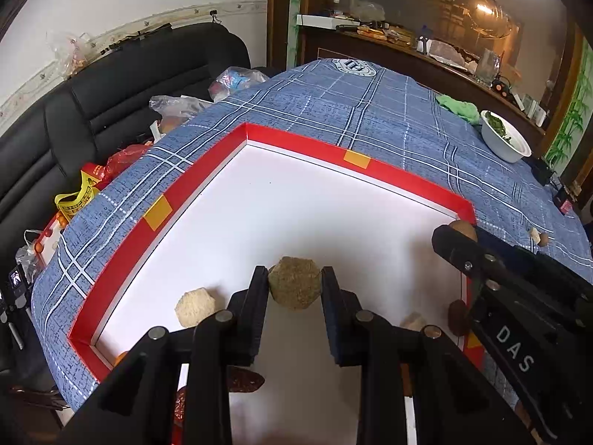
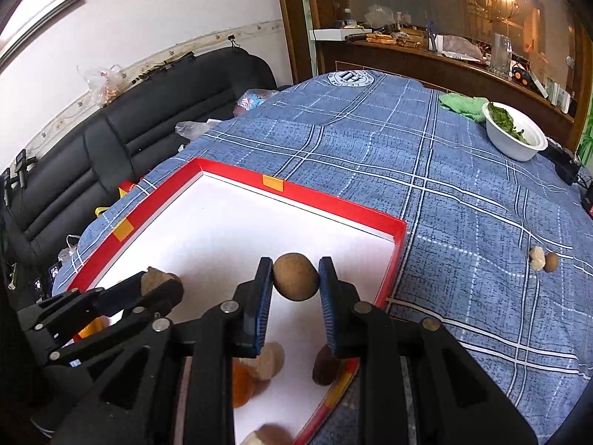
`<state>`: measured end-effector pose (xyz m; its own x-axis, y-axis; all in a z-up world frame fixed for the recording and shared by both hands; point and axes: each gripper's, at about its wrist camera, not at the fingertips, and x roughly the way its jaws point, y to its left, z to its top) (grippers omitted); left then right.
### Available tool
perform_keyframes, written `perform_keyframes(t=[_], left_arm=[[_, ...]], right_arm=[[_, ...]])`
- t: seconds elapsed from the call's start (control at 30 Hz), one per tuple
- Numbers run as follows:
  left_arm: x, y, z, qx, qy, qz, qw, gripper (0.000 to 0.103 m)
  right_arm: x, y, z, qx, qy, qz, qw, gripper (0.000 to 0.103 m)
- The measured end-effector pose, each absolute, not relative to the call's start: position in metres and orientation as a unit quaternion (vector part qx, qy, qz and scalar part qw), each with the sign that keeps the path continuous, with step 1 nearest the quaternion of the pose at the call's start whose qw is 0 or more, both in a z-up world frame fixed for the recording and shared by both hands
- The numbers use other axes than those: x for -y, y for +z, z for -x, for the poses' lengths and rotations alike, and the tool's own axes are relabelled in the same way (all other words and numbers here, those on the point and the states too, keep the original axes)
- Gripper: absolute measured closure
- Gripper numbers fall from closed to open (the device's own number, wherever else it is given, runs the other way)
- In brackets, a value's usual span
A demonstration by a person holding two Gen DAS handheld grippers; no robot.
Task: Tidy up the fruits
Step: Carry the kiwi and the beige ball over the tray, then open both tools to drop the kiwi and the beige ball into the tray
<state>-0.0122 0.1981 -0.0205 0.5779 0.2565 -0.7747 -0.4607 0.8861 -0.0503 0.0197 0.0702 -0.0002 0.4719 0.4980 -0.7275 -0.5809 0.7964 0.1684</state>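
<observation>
A red-rimmed tray [image 1: 207, 170] with a white floor lies on the blue plaid cloth; it also shows in the right wrist view [image 2: 333, 204]. My left gripper [image 1: 294, 285] is shut on an olive-brown faceted piece [image 1: 294, 285] held over the tray. A pale faceted piece [image 1: 194, 311] lies on the tray floor to its left. My right gripper [image 2: 296, 278] is shut on a round brown fruit [image 2: 296, 276] above the tray's right side. The right gripper shows in the left view [image 1: 456, 239], the left gripper in the right view [image 2: 163, 289].
More pieces lie at the tray's near end: a tan piece [image 2: 268, 361], an orange one [image 2: 242, 385], a dark brown one [image 2: 326, 369]. Two small pieces [image 2: 543, 257] lie on the cloth at right. A white bowl [image 2: 515, 137] with greens and a green cloth [image 2: 463, 105] sit far right. A black sofa [image 2: 148, 129] stands left.
</observation>
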Motion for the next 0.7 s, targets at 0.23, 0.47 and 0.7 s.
perform_keyframes(t=[0.23, 0.47, 0.7], left_arm=[[-0.199, -0.02, 0.004, -0.413, 0.211, 0.12, 0.878, 0.076], [-0.214, -0.015, 0.005, -0.402, 0.248, 0.156, 0.868, 0.034], [-0.191, 0.012, 0.016, -0.341, 0.243, 0.152, 0.895, 0.033]], right_arm=[[-0.074, -0.007, -0.026, -0.413, 0.31, 0.049, 0.855, 0.075], [-0.079, -0.015, -0.032, -0.436, 0.295, 0.065, 0.848, 0.063], [-0.035, 0.007, -0.023, -0.405, 0.29, 0.036, 0.866, 0.052]])
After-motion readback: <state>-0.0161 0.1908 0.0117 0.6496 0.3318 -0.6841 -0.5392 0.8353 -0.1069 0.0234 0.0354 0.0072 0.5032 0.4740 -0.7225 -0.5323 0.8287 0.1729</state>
